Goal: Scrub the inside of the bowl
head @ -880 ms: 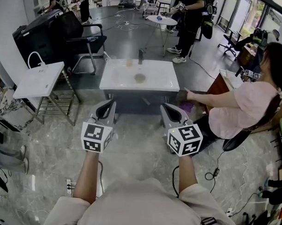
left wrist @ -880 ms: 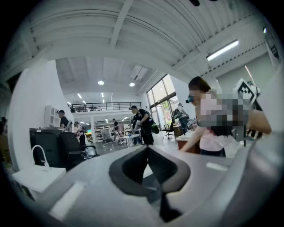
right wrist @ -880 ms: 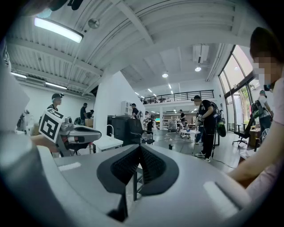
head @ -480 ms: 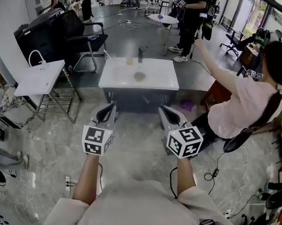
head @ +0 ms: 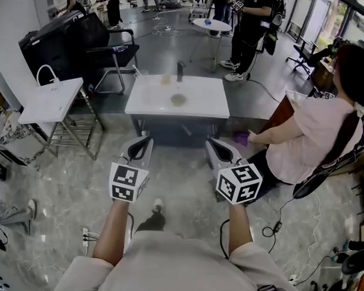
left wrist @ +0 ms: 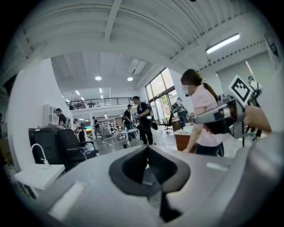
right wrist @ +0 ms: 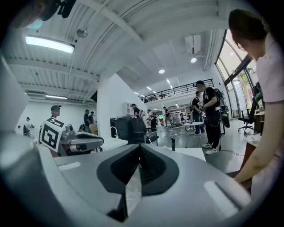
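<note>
A large workshop hall with a grey floor (head: 175,174); above it the left tool (head: 139,145) and right tool (head: 220,148) are held side by side, each with its jaws pressed together on nothing; well ahead stands a white bench (head: 204,107), the small bowl (head: 179,100) near its middle; a person in a pink top (head: 307,140) is to its right.

Your left gripper (left wrist: 147,150) fills the lower part of the frame. Its jaws are pressed together tip to tip, with nothing between them. Your right gripper (left wrist: 197,119) enters from the right edge and points left, with its marker cube (left wrist: 241,89) on top. Behind it, a person in a pink top (left wrist: 202,104) is at a wooden desk (left wrist: 183,138). A black chair (left wrist: 73,148) and a white side table (left wrist: 37,174) stand at the left. A person in black (left wrist: 143,119) stands farther back, near the centre.
</note>
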A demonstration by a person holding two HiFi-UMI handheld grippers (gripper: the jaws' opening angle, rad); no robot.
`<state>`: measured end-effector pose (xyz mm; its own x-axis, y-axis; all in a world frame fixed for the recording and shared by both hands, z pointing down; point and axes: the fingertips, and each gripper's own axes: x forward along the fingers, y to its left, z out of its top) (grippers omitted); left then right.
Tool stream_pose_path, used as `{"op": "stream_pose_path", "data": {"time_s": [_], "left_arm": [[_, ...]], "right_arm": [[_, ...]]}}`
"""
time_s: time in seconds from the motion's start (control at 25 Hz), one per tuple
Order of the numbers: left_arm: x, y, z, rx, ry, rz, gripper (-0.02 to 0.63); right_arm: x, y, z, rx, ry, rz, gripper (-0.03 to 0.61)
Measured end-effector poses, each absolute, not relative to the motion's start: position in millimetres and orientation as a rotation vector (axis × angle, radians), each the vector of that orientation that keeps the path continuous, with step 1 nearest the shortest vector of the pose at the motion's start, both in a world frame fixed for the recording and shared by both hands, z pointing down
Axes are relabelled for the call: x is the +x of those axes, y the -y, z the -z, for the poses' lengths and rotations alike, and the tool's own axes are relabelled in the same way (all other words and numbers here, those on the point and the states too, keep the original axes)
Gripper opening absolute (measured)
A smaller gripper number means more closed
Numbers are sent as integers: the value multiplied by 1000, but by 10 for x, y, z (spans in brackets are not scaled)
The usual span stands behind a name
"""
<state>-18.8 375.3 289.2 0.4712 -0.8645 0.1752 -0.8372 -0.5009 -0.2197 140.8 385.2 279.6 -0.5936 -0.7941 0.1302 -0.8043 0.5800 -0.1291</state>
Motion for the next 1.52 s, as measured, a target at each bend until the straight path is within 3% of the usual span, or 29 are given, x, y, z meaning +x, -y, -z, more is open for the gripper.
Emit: {"op": "stream_pose_path", "data": {"time_s": [0.32,1.04,1.52], "left_arm": [[-162,-2995,-2982,-2617,-1482,382,2],[-613,-5,-3046,-2658,-1397,402,2],[-841,985,-3234,-2728,-1362,443,2]], "right_arm": [[1330,-3186,-2887,1362,2768,-298,5],[866,-330,-2866,1475,2697,-331,5],[587,578,-3194,1485,2596,-402,5]]}}
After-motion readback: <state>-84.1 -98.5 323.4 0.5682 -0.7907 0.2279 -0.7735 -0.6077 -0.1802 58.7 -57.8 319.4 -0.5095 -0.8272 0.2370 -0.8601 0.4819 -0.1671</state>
